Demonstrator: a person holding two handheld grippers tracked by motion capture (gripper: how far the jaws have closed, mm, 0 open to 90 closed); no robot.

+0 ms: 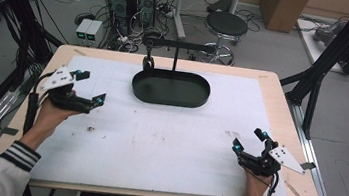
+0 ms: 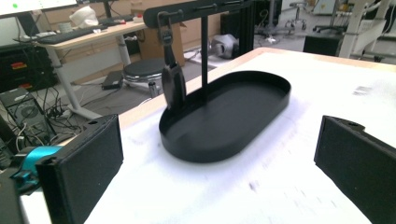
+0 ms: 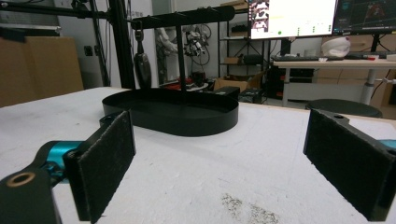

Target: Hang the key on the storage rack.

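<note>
Black strap (image 1: 148,63) is seen from the high view hung on the stand (image 1: 176,45) over the tray (image 1: 171,88). In the left gripper view, the left tool (image 2: 219,163) is spread, empty. The right tool (image 3: 219,163) is spread too. Hanging seems done; withdrawal is judged next.

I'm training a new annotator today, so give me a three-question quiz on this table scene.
1. True or false: the left claw grips something.
2. Where does the dark item hang: A) from the stand's crossbar, B) from the table edge?
3. What shape is the black tray?

Key: 1 false, it is open with nothing in it, as is the right claw. 2 A, at one end, over the tray. 3 oval.
</note>
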